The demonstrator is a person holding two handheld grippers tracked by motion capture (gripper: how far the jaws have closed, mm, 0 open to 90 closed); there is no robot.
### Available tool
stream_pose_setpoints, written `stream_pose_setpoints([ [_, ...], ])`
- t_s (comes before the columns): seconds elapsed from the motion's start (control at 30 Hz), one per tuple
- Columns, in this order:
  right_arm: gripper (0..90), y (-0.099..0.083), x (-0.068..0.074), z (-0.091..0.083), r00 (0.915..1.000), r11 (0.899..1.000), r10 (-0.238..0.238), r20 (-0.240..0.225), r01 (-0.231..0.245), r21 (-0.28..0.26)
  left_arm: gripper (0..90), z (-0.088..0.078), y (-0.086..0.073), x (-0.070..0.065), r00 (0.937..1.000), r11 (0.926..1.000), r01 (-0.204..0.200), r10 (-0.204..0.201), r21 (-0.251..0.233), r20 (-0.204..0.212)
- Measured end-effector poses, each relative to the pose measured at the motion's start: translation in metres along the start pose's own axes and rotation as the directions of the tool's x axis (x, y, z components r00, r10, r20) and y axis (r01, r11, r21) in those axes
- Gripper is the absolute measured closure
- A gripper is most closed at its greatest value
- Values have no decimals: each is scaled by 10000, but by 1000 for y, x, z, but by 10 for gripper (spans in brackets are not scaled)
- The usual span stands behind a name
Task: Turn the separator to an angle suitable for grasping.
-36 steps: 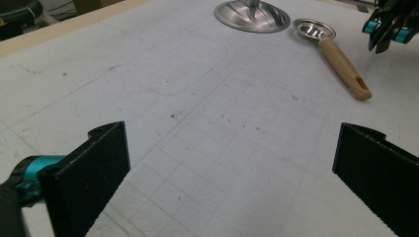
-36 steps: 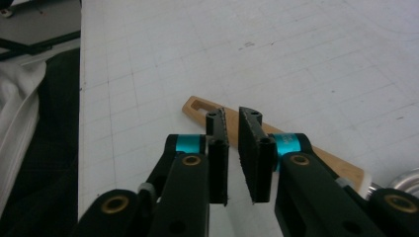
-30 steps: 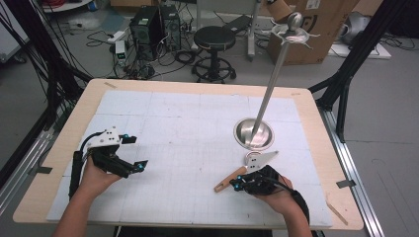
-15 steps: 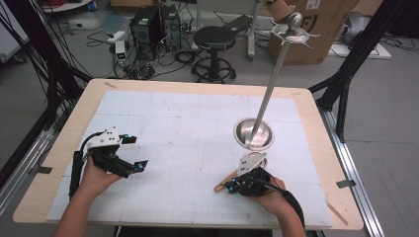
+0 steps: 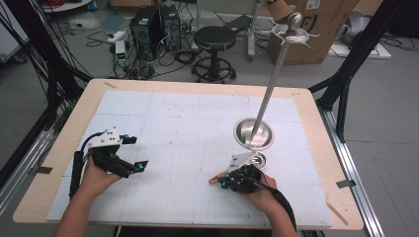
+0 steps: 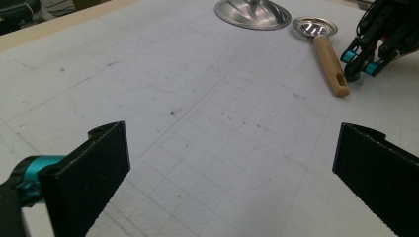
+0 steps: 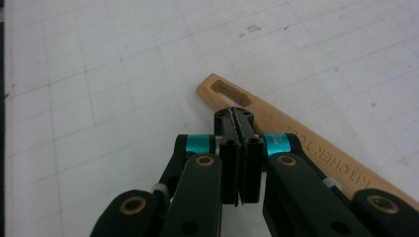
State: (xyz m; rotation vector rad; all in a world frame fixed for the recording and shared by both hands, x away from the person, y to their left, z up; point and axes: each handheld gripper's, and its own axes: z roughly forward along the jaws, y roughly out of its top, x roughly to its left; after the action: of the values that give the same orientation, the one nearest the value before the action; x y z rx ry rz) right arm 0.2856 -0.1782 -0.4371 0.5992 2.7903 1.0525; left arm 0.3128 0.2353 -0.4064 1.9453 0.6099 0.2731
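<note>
Right gripper (image 7: pixel 239 116) has slid left to strainer's wooden handle (image 7: pixel 276 121), jaws pressed together, empty; left gripper (image 6: pixel 232 163) spread, idle.

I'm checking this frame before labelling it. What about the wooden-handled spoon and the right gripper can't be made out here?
- High view: the wooden-handled spoon mostly hidden under the right gripper.
- Right gripper view: its bowl cut off; handle lettering partly covered by the shut jaws.
- Whether the jaws touch the handle: unclear.
</note>
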Motion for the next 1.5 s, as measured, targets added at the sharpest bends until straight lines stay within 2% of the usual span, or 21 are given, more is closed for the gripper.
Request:
stream_pose_setpoints([
  [0.07, 899, 1, -1, 1, 10000, 10000, 18, 71, -18, -14, 16, 0, 0, 0, 10000, 10000, -17, 17, 9, -2],
  [0.1, 899, 4, -1, 2, 9995, 9998, 184, 254, -182, -74, 16, 0, 0, 0, 10000, 10000, 21, -21, -4, -21],
  [0.3, 899, 12, -4, 10, 9959, 9986, 458, 782, -436, -304, 16, 0, -1, 0, 10000, 10000, 57, -57, -12, -41],
  [0.53, 899, 15, -9, 14, 9905, 9959, 879, 1058, -849, -323, 16, 0, -1, 1, 10000, 10000, 66, -66, -13, -23],
  [0.63, 899, 15, -10, 13, 9890, 9955, 918, 1163, -882, -356, 16, 0, -1, 1, 10000, 10000, 62, -62, 2, -8],
  [0.7, 899, 14, -12, 11, 9852, 9932, 1092, 1318, -1028, -548, 16, 1, -1, 1, 10000, 10000, 66, -66, 13, -30],
  [0.83, 899, 13, -13, 11, 9824, 9909, 1295, 1346, -1233, -536, 16, 1, -1, 1, 10000, 10000, 58, -58, 22, -23],
  [0.97, 899, 14, -13, 11, 9853, 9922, 1182, 1230, -1121, -548, 16, 2, -2, 1, 10000, 9999, 87, -87, 70, -1],
  [1.1, 899, 14, -12, 1, 9873, 9892, 1225, 1012, -1132, -931, 16, 1, -2, 1, 10000, 10000, 96, -96, 27, -3],
  [1.2, 900, 12, -15, -12, 9824, 9833, 1398, 1242, -1230, -1342, 16, 0, -2, 2, 9999, 9999, 135, -135, -8, 3],
  [1.3, 900, 7, -21, -25, 9730, 9741, 1719, 1538, -1446, -1739, 16, 1, -2, 1, 10000, 10000, 95, -95, 18, 12],
  [1.33, 900, 4, -25, -31, 9632, 9664, 2048, 1739, -1707, -1923, 16, 1, -2, 1, 9999, 9999, 102, -102, 9, -12],
  [1.37, 900, 4, -25, -31, 9632, 9664, 2048, 1739, -1707, -1923, 16, 1, -2, 1, 9999, 9999, 104, -104, 7, 3],
  [1.4, 900, 2, -27, -34, 9593, 9646, 2114, 1874, -1738, -1984, 16, 1, -2, 1, 9999, 9999, 106, -106, 6, 21],
  [1.5, 900, -2, -32, -38, 9426, 9580, 2412, 2310, -1932, -2121, 16, 1, -2, 2, 9999, 9999, 109, -109, 43, 38],
])
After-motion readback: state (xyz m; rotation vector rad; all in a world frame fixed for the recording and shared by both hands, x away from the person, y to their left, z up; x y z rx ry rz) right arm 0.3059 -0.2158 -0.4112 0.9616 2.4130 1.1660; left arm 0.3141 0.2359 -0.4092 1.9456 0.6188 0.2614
